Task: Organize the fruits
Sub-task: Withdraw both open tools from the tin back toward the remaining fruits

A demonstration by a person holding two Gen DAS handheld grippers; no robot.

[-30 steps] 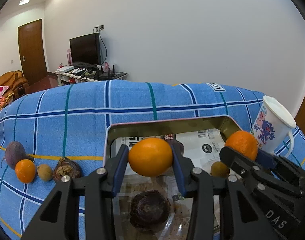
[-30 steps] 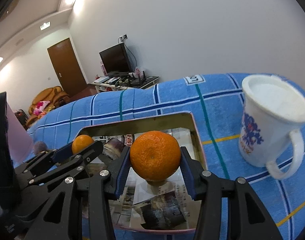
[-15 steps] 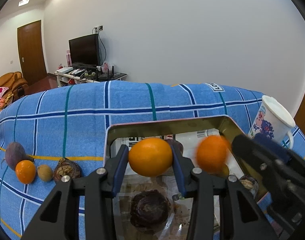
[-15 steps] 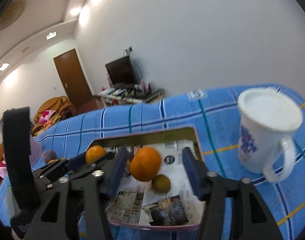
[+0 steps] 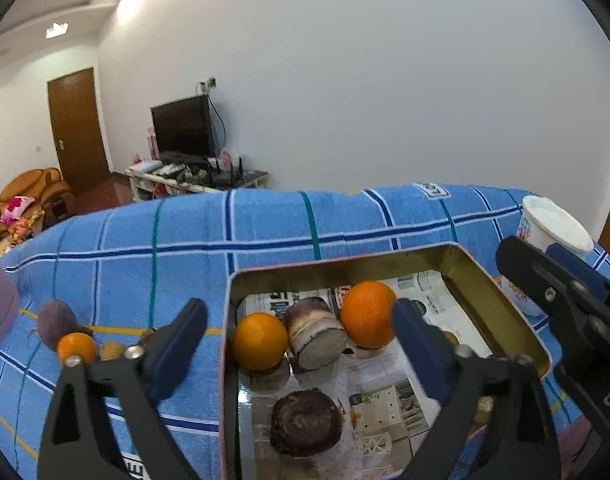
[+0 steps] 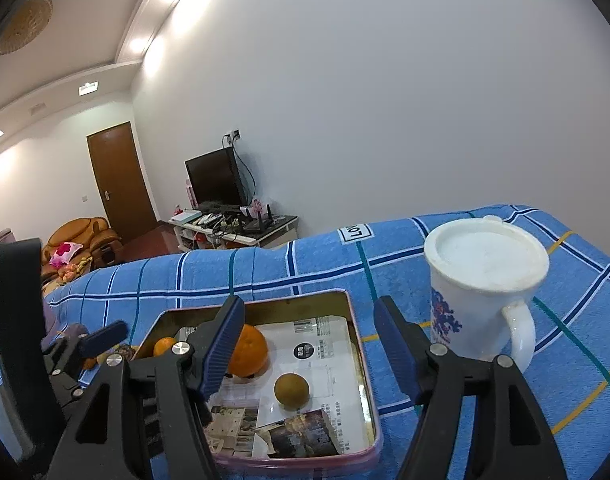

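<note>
Both oranges (image 5: 259,341) now dropped into the tin (image 5: 501,312); both grippers (image 5: 301,344) gape wide, empty; some fruit (image 5: 76,347) remains on the cloth's left edge.

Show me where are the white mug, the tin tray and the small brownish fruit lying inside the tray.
white mug (image 6: 481,312): right wrist view, on its side wall.
tin tray (image 6: 355,334): right wrist view, on its right rim.
small brownish fruit (image 6: 291,389): right wrist view, on its middle.

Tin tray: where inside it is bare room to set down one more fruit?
In the tin tray, bare newspaper lies at the far right corner, between the big orange and the right wall, beyond the small brown fruit. The left half is crowded: second orange, cut purple fruit.
</note>
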